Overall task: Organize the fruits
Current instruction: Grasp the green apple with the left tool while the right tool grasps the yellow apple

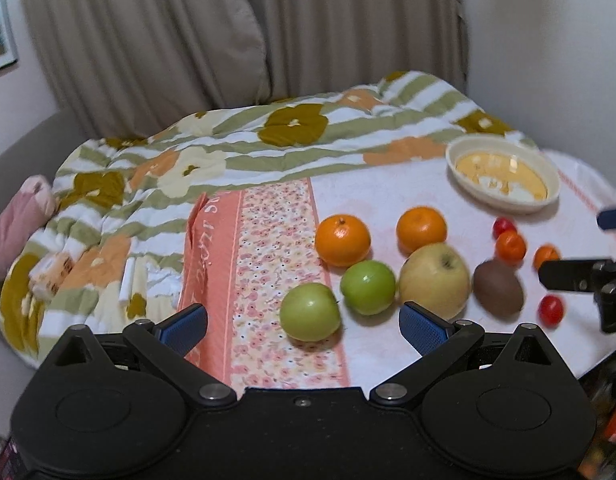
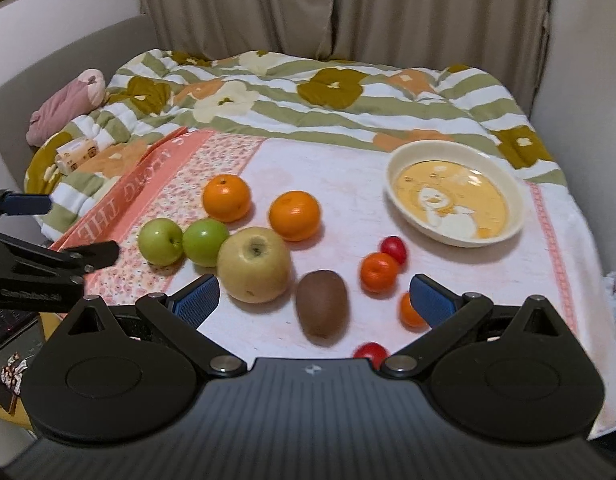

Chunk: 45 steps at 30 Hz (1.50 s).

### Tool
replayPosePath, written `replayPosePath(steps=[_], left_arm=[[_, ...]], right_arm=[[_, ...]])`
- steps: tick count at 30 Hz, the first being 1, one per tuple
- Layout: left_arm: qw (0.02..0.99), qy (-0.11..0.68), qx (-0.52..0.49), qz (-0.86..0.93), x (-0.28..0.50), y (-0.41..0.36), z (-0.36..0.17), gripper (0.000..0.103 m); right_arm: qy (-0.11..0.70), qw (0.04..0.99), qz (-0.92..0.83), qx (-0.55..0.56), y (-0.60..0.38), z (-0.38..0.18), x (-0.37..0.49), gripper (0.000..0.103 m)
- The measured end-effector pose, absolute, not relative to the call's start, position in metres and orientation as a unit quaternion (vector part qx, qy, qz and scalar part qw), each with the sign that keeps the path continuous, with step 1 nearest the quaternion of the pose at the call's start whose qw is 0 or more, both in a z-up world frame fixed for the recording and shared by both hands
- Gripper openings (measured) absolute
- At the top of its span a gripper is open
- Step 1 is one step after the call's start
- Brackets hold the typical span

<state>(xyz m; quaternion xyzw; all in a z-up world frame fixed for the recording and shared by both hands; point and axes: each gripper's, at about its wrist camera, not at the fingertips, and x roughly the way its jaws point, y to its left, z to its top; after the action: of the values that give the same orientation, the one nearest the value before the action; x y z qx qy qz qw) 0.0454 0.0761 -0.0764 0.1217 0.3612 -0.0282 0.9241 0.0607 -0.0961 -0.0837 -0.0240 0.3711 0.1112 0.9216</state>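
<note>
Currently: both grippers released over fruit

Left gripper spread, empty, above green apple; right gripper spread, empty, above kiwi; oranges, yellow apple and tomatoes on towel; bowl beyond, empty.

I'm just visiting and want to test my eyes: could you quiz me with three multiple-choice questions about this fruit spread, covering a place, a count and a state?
1. Where does the kiwi lie?
A. in the bowl
B. on the towel
C. on the quilt

2. How many green apples?
A. two
B. one
C. four

3. The bowl is:
A. full of fruit
B. overturned
C. upright, holding no fruit

Answers:
1 B, it rests on the towel beside the yellow apple.
2 A, one and another, side by side.
3 C, only its printed picture shows.
</note>
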Motion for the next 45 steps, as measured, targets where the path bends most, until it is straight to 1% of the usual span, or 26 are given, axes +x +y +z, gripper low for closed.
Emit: replayPosePath(steps=[4, 8, 14, 15, 21, 26, 31, 37, 40, 45], left_arm=[[0.917, 0.364, 0.151, -0.057, 0.059, 0.084, -0.096, 0.101], [0.908, 0.365, 0.183, -0.093, 0.075, 0.086, -0.114, 0.093], [0.893, 0.365, 0.231, -0.127, 0.096, 0.083, -0.138, 0.085], [0.891, 0.366, 0.235, -0.130, 0.099, 0.083, -0.140, 0.081], [0.880, 0.375, 0.254, -0.145, 0.108, 0.080, -0.154, 0.072], [0.875, 0.379, 0.263, -0.151, 0.112, 0.078, -0.162, 0.070], [0.874, 0.377, 0.268, -0.150, 0.114, 0.080, -0.165, 0.062], [0.875, 0.372, 0.268, -0.152, 0.113, 0.080, -0.166, 0.062], [0.877, 0.373, 0.262, -0.151, 0.112, 0.081, -0.165, 0.061], [0.878, 0.375, 0.258, -0.149, 0.110, 0.083, -0.164, 0.061]], right_arm=[[0.371, 0.920, 0.122, -0.037, -0.083, -0.099, 0.071, 0.103], [0.368, 0.918, 0.133, -0.056, -0.069, -0.113, 0.082, 0.103], [0.374, 0.914, 0.144, -0.065, -0.056, -0.129, 0.101, 0.103], [0.375, 0.913, 0.146, -0.066, -0.054, -0.131, 0.103, 0.103], [0.380, 0.909, 0.155, -0.074, -0.045, -0.142, 0.114, 0.103], [0.384, 0.906, 0.160, -0.079, -0.040, -0.148, 0.121, 0.103], [0.386, 0.900, 0.173, -0.102, -0.032, -0.154, 0.126, 0.103], [0.395, 0.891, 0.186, -0.121, -0.024, -0.160, 0.134, 0.103], [0.401, 0.887, 0.192, -0.129, -0.021, -0.163, 0.138, 0.098], [0.406, 0.883, 0.196, -0.132, -0.020, -0.169, 0.142, 0.095]])
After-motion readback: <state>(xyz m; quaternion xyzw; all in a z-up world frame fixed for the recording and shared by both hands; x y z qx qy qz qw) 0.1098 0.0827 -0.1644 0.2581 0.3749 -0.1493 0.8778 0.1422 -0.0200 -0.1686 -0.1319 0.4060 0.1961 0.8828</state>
